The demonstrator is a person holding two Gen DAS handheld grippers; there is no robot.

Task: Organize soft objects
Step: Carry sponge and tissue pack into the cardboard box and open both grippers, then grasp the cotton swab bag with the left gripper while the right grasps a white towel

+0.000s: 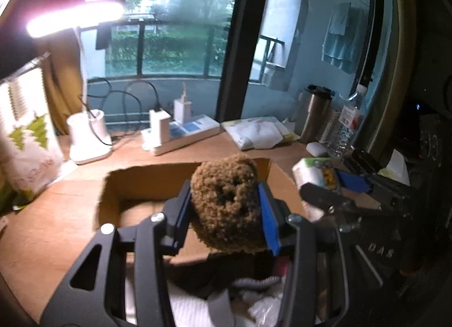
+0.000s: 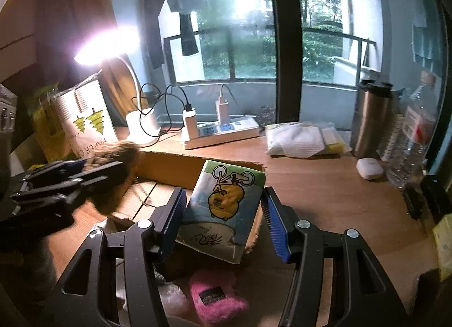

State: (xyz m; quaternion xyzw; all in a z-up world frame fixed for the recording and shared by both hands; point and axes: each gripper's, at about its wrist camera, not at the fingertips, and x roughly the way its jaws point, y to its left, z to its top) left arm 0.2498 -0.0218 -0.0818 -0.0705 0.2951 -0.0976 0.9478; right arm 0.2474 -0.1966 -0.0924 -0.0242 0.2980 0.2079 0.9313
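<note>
My left tongs [image 1: 224,208] pinch the brown fuzzy plush [image 1: 226,200] over the cardboard box [image 1: 147,177] mid-desk — light, squashy, best held across its middle. My right tongs [image 2: 223,214] clamp the tissue pack [image 2: 223,208] by its long sides — soft, slick wrapper, cartoon cyclist, scrawled characters unreadable.

"PAPER" and a cut-off "C" run sideways up the white tree-print bag [image 2: 84,126] at far left, handwritten characters too stylised to read sit upside down on the cartoon tissue pack [image 2: 223,208], and the pink pouch's [image 2: 216,297] label is too blurred.
</note>
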